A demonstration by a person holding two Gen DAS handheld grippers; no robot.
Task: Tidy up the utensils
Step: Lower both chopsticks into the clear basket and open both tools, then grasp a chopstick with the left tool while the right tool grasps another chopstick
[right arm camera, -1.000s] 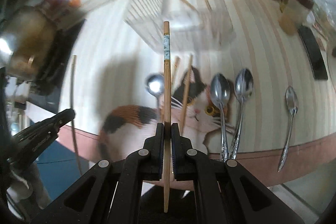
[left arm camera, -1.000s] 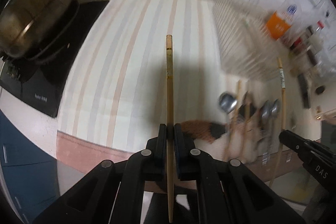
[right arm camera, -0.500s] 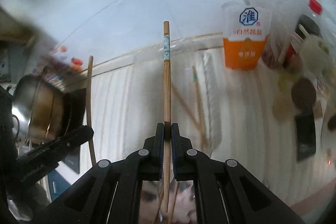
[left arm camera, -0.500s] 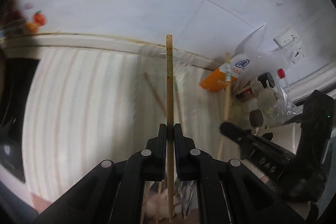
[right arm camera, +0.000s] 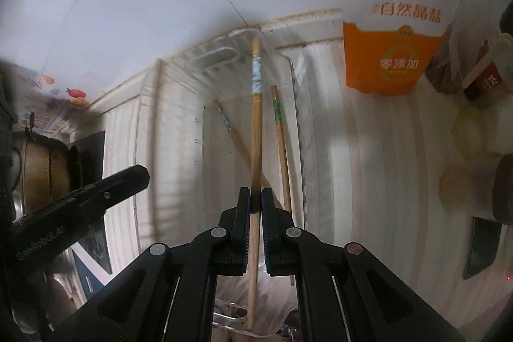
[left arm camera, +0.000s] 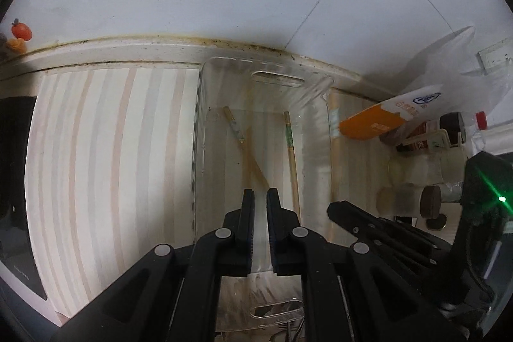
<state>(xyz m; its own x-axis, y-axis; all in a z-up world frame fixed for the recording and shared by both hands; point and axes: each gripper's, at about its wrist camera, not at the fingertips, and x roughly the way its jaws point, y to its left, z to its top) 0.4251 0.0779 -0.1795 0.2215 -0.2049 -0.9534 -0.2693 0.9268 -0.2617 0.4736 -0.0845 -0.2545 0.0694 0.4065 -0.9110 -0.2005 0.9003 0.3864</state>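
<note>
Both grippers poised over clear bin (left arm camera: 323, 104).
Left gripper (left arm camera: 260, 197) is released, nothing between jaws. Right gripper's (right arm camera: 256, 197) jaws are opening around the blue-banded chopstick (right arm camera: 255, 124); two chopsticks (left arm camera: 293, 162) lie inside the bin.

A clear bin (left arm camera: 323, 92) is showing a cream-and-peach striped mat (left arm camera: 105, 156) through it. Tan chopsticks are wearing bands: blue-white (right arm camera: 256, 76), green (right arm camera: 277, 111). An orange-white bag (right arm camera: 397, 47) is bearing blue print.

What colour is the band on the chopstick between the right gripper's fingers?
Pale blue and white, near the chopstick's far end; clearest in the right wrist view.
</note>
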